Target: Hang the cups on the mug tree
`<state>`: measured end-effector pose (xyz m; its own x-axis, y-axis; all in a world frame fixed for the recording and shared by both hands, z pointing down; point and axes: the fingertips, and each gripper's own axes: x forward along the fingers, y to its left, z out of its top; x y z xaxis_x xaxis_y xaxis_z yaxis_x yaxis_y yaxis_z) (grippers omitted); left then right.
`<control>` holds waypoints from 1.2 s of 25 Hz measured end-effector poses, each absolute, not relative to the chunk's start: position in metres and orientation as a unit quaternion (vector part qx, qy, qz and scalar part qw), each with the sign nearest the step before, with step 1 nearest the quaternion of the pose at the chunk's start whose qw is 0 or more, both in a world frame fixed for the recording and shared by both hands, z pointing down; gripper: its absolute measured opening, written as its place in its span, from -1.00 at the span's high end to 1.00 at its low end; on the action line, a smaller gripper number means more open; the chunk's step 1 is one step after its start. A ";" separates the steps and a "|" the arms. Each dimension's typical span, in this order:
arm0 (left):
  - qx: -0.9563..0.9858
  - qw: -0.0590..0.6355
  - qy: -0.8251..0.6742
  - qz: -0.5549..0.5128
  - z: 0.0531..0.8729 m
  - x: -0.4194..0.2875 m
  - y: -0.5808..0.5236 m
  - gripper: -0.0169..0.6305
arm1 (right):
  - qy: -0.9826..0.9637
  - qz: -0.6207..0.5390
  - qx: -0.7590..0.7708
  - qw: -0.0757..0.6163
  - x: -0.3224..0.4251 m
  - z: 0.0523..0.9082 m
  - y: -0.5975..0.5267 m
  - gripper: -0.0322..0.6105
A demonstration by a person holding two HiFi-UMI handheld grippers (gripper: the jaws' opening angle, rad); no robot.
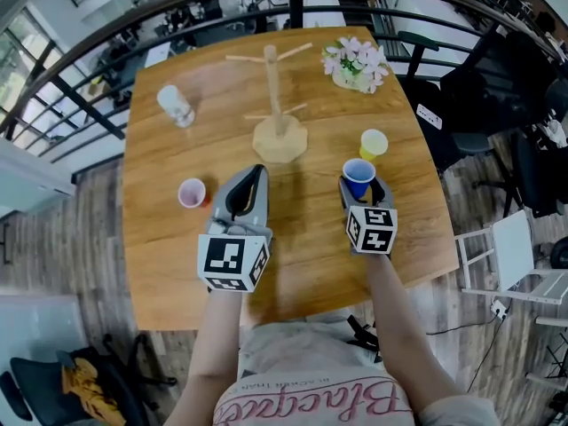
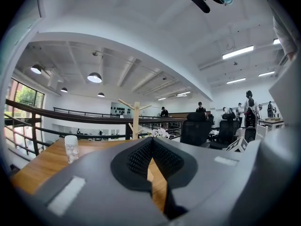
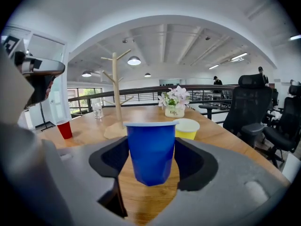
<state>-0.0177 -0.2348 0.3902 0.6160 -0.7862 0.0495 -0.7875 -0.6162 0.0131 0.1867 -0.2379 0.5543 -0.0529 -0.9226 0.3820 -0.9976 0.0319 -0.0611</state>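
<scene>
A blue paper cup stands upright between the jaws of my right gripper, whose pads press on both its sides. Its lower wall looks slightly squeezed. Just behind it sits a yellow cup. The wooden mug tree rises at the table's middle with bare pegs. My left gripper is shut with nothing in it, near the tree's base. A red cup stands to its left.
A clear glass stands at the far left of the wooden table. A pot of pale flowers sits at the far right. Railings and office chairs surround the table.
</scene>
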 end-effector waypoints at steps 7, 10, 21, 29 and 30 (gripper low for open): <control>0.886 0.010 -0.464 0.001 0.366 -0.024 -0.224 0.91 | -0.738 0.113 0.653 0.127 0.179 0.511 -0.240 -0.01; 0.881 0.002 -0.474 -0.004 0.355 -0.027 -0.221 0.91 | -0.745 0.097 0.647 0.129 0.176 0.495 -0.241 -0.01; 0.862 -0.034 -0.504 -0.033 0.314 -0.044 -0.223 0.91 | -0.763 0.046 0.638 0.093 0.176 0.433 -0.259 -0.01; 0.859 -0.054 -0.507 -0.040 0.295 -0.046 -0.226 0.91 | -0.771 -0.004 0.629 0.095 0.184 0.390 -0.280 -0.01; 0.859 -0.056 -0.507 -0.040 0.293 -0.046 -0.227 0.91 | -0.773 -0.009 0.627 0.097 0.185 0.386 -0.284 0.00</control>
<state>-0.0461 -0.2267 0.2935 0.4825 -0.8669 -0.1249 -0.8758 -0.4795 -0.0550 0.1850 -0.2837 0.3855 -0.1942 -0.9712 0.1383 -0.9675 0.2129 0.1363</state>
